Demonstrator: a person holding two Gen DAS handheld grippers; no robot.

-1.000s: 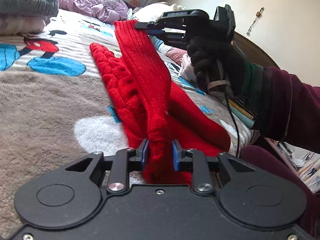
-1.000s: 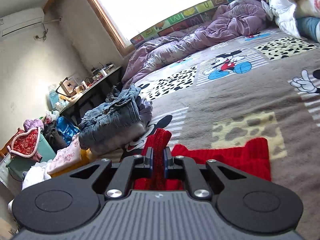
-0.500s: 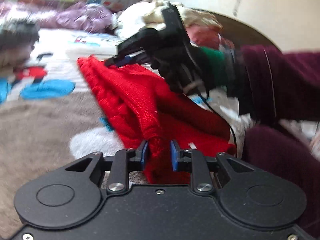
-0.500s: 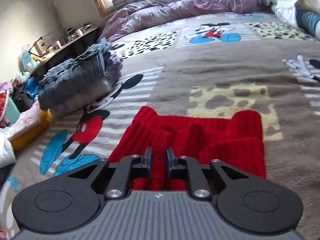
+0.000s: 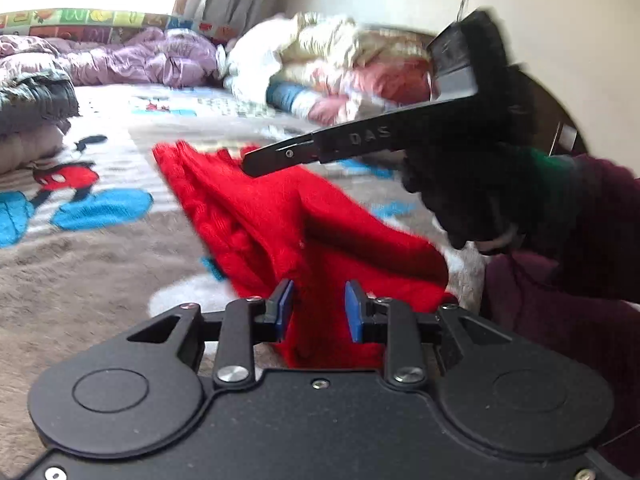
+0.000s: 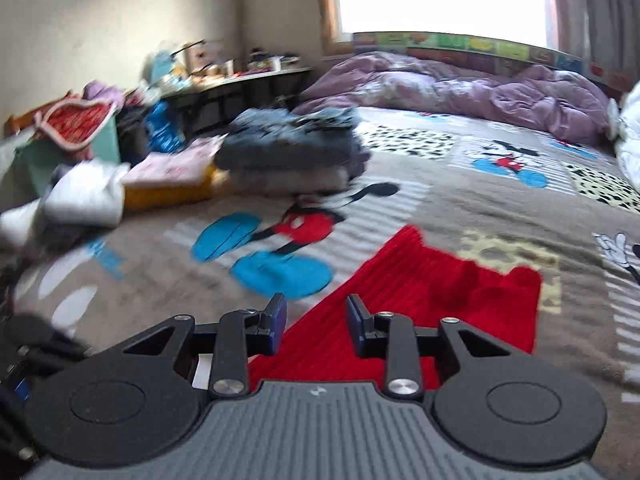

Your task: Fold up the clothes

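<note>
A red knit sweater (image 5: pixel 260 220) lies folded lengthwise on the cartoon-print bed blanket (image 5: pixel 80 280). My left gripper (image 5: pixel 319 312) is at its near end, with a thick ridge of the red knit filling the gap between the blue pads. In the left wrist view my right gripper (image 5: pixel 256 166) hovers over the sweater's far end, held by a black-gloved hand (image 5: pixel 460 200). In the right wrist view that right gripper (image 6: pixel 316 316) stands open just above the sweater (image 6: pixel 420 292), which lies flat with nothing pinched between the pads.
A stack of folded jeans (image 6: pixel 288 148) sits on the bed to the left of the sweater. A purple duvet (image 6: pixel 460 88) lies along the window side. White and pink bedding (image 5: pixel 340 68) is heaped at the headboard. A cluttered table and baskets (image 6: pixel 80 120) stand past the bed's edge.
The right gripper has opened and let go of the red knit, then lifted and swung left. The raised fold now lies on the sweater. The left pads stand slightly wider apart.
</note>
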